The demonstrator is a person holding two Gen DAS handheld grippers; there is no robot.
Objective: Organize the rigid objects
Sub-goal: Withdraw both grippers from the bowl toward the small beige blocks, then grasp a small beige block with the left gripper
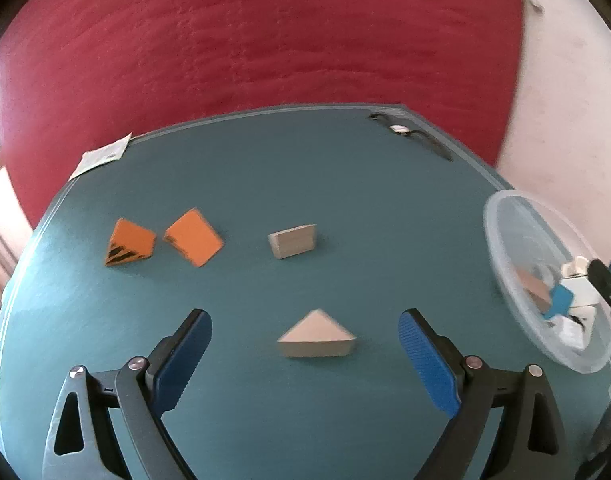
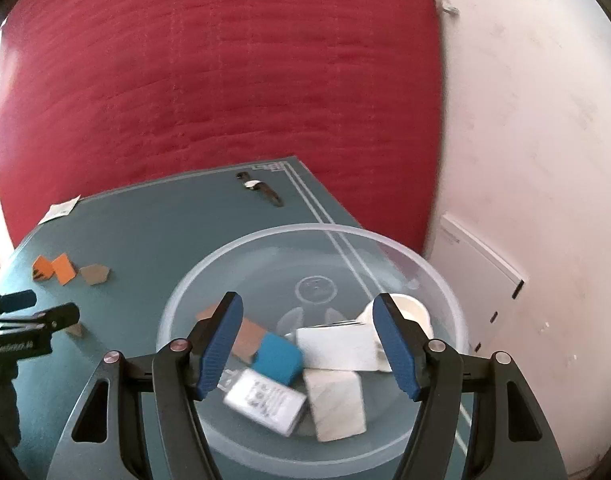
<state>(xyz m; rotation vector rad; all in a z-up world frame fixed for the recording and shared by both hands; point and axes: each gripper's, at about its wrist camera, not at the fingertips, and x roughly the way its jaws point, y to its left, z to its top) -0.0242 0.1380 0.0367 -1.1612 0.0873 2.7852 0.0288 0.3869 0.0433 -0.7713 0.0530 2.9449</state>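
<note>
Counter (image 1: 305, 184): teal surface, fills the centre and lower part of both views.

Bowl (image 2: 425, 268): clear plastic, lower centre of the right wrist view, right edge of the left wrist view. Holds roughly 6 pieces, among them a blue block (image 2: 277, 358), a white flat piece (image 2: 337, 348), a pale block (image 2: 337, 404) and a brown piece (image 2: 247, 338).

Right gripper (image 2: 309, 344): lower centre of its own view, above the bowl, jaws spread wide, nothing between them.

Left gripper (image 1: 305, 360): bottom of its own view, jaws wide apart and empty, straddling the triangular wooden block (image 1: 317, 336) without touching it.

Loose pieces on the counter, 4 in all:
- 1 triangular wooden block, lower centre, just ahead of the left gripper.
- 1 plain wooden block (image 1: 293, 241), centre of the frame.
- 1 orange block (image 1: 194, 237), centre left.
- 1 orange block with black stripes (image 1: 129, 243), further left, just beside the other.

Wristwatch (image 1: 409, 133): upper right, at the far counter edge.
Paper slip (image 1: 99, 157): upper left corner of the counter.

Risks, as judged: closing on the triangle's slanted sides could squeeze it out forward; a pinch across its flat faces looks safer. Both views are slightly blurred, so alignment may be off. The bowl looks light, and a careless drop could nudge it.
</note>
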